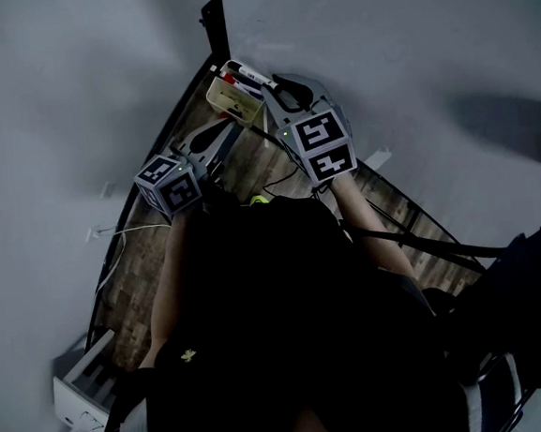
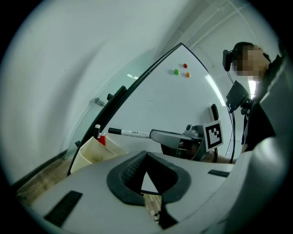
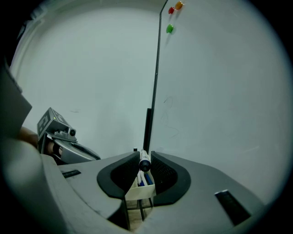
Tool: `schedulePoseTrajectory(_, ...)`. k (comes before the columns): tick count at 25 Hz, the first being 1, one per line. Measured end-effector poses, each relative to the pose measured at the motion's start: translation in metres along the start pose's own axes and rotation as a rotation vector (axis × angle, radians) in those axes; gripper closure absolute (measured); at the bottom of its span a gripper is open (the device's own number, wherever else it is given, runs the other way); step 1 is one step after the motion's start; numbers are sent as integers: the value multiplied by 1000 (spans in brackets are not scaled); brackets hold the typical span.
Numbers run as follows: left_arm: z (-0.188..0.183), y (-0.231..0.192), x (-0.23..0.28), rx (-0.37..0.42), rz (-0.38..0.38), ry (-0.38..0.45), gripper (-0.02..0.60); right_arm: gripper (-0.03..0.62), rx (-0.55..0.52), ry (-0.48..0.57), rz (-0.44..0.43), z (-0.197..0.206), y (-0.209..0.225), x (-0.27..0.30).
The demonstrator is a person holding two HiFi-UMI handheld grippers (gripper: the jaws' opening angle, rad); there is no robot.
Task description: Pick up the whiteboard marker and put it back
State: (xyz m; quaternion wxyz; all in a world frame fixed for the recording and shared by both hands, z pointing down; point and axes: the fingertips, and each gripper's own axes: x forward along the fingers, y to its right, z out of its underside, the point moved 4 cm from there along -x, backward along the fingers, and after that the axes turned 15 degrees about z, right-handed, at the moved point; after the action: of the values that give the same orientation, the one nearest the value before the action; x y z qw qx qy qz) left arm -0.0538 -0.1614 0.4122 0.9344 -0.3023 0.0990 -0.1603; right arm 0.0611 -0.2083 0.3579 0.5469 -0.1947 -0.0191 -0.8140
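Marker [image 3: 144,163] between right gripper's [image 3: 145,156] jaws (clamped).

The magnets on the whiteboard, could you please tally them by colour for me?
Red magnet: 1
Green magnet: 1
Orange magnet: 1
Total: 3

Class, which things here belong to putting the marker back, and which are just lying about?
Belong to the job:
- marker, gripped by the right gripper
- cream holder with other pens in it

Just lying about:
- left gripper, shut and empty
- magnets on the whiteboard
- cables on the floor
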Motion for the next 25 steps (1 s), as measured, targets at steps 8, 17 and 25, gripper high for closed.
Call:
schedulePoseTrajectory(8, -1, 5, 5, 2, 3, 28, 568, 509, -4, 3, 6, 1, 5, -10)
schedulePoseTrajectory(17, 3, 1, 2, -20, 5, 36, 568, 508, -2, 3, 7, 4, 5, -12)
schedulePoseTrajectory(25, 8, 4, 2, -45, 23, 39, 568, 508, -7, 7, 6, 3, 3, -15)
